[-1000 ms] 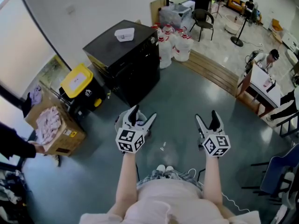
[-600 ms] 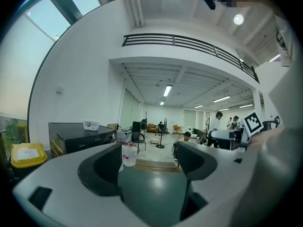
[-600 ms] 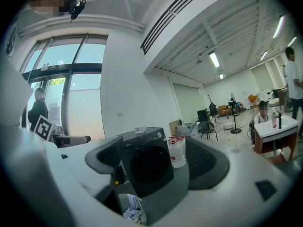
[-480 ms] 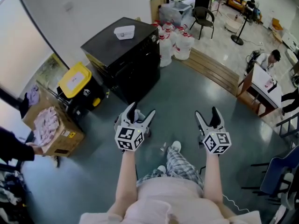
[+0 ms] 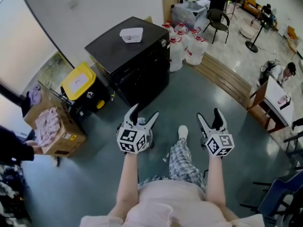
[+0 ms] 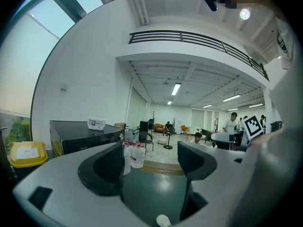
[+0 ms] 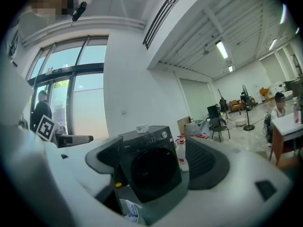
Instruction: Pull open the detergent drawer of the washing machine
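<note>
The black front-loading washing machine (image 5: 130, 56) stands against the wall about a stride ahead, with a small white box (image 5: 131, 34) on its lid. In the right gripper view the machine (image 7: 151, 167) shows its round door and a top control strip (image 7: 150, 137) with a knob; no drawer stands out from that strip. My left gripper (image 5: 144, 111) and right gripper (image 5: 208, 115) are held side by side at waist height, both open and empty, well short of the machine. The left gripper (image 6: 151, 162) points past the machine (image 6: 85, 136). The right gripper (image 7: 154, 164) frames the door.
A yellow-lidded bin (image 5: 78, 82) and a cardboard box of cloth (image 5: 49, 126) sit left of the machine. White jugs (image 5: 187, 48) stand to its right, then a low wooden platform (image 5: 222, 77), a chair (image 5: 218, 20) and a desk with a person (image 5: 279, 79). My foot (image 5: 182, 131) is forward on the grey floor.
A plaid-trousered leg has stepped forward between the grippers, and the view has moved slightly toward the machine. Both grippers keep their pose and stay open.
</note>
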`<state>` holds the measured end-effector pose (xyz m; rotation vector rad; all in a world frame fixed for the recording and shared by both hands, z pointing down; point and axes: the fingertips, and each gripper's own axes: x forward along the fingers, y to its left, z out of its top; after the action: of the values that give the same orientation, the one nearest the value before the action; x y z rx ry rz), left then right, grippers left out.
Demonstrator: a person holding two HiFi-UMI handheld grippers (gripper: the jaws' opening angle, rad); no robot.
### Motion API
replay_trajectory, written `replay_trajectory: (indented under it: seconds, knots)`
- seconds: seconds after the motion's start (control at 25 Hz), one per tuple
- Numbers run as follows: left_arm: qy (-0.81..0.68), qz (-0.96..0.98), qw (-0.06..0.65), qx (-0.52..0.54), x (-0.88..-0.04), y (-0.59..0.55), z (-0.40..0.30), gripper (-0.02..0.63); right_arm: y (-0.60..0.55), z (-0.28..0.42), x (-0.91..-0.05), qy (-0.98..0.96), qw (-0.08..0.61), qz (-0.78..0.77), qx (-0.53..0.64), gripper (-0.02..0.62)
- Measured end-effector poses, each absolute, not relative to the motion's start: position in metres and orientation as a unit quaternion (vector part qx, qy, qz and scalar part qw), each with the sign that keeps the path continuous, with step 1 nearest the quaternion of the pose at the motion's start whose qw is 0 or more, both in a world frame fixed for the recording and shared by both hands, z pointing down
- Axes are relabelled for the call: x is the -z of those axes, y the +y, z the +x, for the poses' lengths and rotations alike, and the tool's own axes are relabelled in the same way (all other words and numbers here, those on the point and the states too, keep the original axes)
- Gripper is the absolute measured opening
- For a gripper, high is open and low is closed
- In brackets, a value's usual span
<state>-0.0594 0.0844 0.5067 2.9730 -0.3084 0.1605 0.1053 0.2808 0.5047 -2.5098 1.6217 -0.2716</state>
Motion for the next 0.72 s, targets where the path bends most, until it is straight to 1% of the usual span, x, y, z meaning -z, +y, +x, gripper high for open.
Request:
replay_trajectory:
  seconds: [0.2, 0.4, 0.56, 0.72]
  knots:
    - [-0.177, 0.981, 0.065, -0.038, -0.513, 0.008, 0.0, 0.356, 0.188, 0.191, -0.522, 0.587, 0.054, -0.801, 0.105, 0.407]
    - [-0.244, 0.966, 0.072, -0.04, -0.517, -0.059, 0.052, 0.356, 0.096, 0.269, -0.522, 0.636, 0.046, -0.761, 0.118, 0.407]
    - [-0.293, 0.952, 0.078, -0.049, -0.517, -0.107, 0.076, 0.356, 0.018, 0.306, -0.518, 0.68, 0.036, -0.722, 0.125, 0.407]
    - [-0.351, 0.931, 0.088, -0.046, -0.52, -0.147, 0.079, 0.356, -0.053, 0.319, -0.519, 0.727, 0.02, -0.674, 0.13, 0.407]
